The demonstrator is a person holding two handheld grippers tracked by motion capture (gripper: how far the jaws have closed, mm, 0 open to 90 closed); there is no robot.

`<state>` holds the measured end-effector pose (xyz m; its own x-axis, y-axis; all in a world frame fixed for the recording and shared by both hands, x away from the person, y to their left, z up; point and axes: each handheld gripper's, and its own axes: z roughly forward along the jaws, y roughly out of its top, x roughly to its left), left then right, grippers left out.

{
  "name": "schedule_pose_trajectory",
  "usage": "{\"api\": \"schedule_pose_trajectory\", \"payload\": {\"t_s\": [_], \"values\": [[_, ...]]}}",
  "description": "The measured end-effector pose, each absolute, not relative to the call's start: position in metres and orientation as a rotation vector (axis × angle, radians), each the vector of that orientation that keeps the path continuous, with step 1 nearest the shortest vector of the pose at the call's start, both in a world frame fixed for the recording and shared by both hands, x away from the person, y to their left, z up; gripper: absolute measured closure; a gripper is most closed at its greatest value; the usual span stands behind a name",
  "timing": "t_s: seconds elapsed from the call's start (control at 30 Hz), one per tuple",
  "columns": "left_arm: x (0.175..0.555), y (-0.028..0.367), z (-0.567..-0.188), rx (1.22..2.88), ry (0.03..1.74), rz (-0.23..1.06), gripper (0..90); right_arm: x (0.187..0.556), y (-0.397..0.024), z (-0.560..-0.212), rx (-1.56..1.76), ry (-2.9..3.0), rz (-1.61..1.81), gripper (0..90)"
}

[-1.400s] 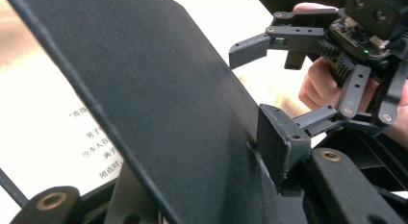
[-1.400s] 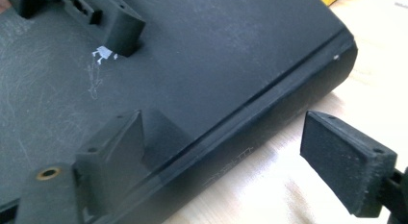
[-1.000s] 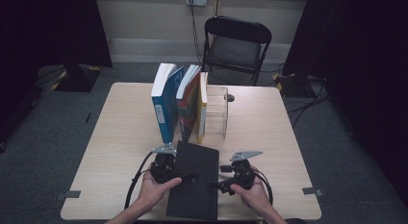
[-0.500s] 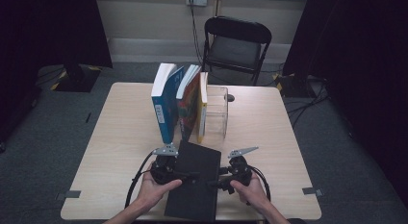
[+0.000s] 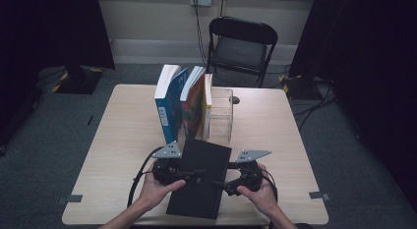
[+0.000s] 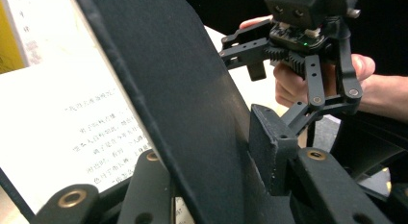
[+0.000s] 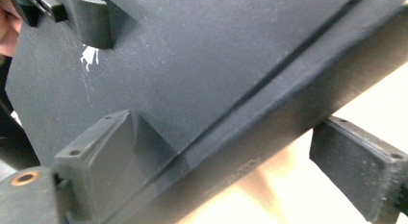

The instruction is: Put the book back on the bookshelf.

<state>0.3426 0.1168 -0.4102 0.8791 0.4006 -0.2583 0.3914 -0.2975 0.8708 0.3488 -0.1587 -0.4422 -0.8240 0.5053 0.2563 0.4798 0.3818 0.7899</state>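
Black book (image 5: 200, 176) lies tilted, long axis toward the upright books (image 5: 184, 106)

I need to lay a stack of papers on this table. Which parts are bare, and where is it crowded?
Bare: the table left of the upright books, and the stretch right of the clear box. Crowded: the middle and near edge, where the left gripper and right gripper hold the black book.
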Motion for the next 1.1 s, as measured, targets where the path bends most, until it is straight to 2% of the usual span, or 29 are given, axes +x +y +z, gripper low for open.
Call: {"api": "schedule_pose_trajectory", "payload": {"t_s": [0.47,0.77,1.1], "values": [[0.334,0.122,-0.398,1.885,0.486,0.138,68.2,0.342,-0.157,-0.419,0.808,2.451,1.429,20.9],[0.326,0.134,-0.402,1.881,0.493,0.120,68.3,0.335,-0.158,-0.412,0.744,2.423,1.443,31.1],[0.311,0.158,-0.412,1.897,0.505,0.087,66.9,0.328,-0.153,-0.407,0.737,2.420,1.606,43.2]]}}
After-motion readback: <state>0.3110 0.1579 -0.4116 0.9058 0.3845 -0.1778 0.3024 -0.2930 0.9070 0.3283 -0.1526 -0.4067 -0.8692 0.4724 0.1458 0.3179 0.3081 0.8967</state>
